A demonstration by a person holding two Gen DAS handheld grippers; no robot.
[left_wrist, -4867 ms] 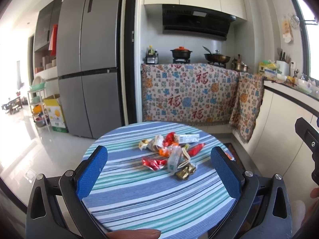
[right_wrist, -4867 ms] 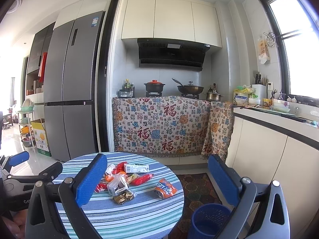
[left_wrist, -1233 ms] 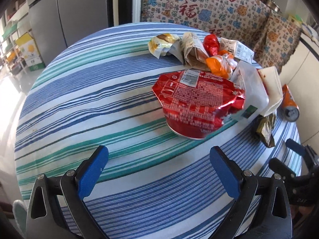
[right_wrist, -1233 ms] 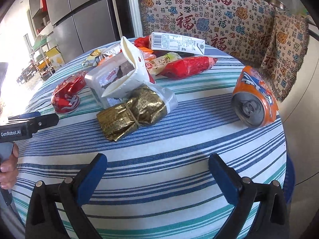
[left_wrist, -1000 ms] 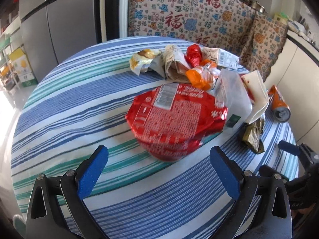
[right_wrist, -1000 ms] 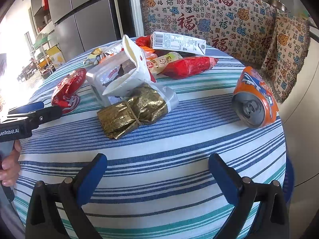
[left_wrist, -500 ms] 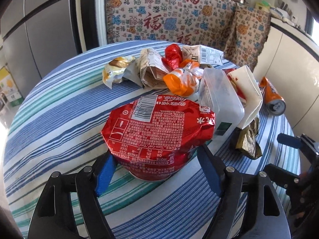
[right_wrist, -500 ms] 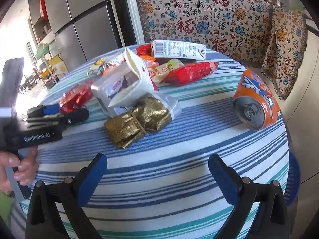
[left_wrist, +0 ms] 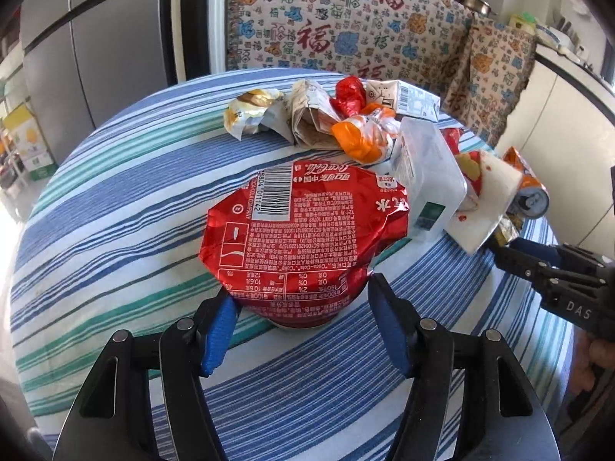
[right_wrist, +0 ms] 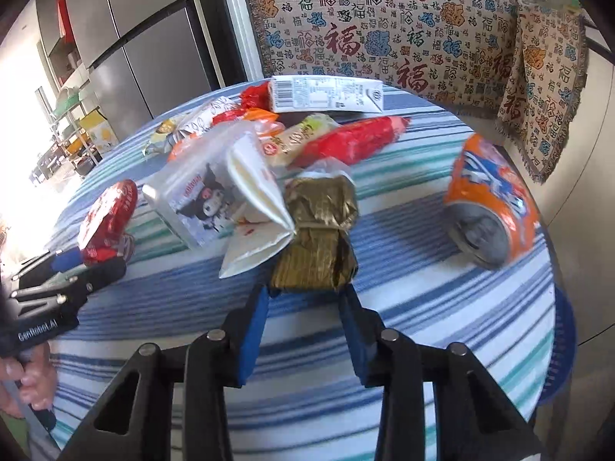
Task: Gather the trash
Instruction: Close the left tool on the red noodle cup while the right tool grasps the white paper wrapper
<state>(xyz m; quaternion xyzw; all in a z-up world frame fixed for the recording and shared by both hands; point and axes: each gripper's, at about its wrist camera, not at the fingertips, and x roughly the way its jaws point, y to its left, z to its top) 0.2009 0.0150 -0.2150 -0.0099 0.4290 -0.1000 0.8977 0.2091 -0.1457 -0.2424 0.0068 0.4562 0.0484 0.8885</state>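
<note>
Both claws are closing on trash on the striped worktop (left_wrist: 115, 199): the left claw (left_wrist: 303, 307) straddles the red cup (left_wrist: 303, 238), pads at its sides; the right claw (right_wrist: 307, 299) pinches the near end of the gold wrapper (right_wrist: 317, 238). A second ago both gaped wide, well short of them.
</note>
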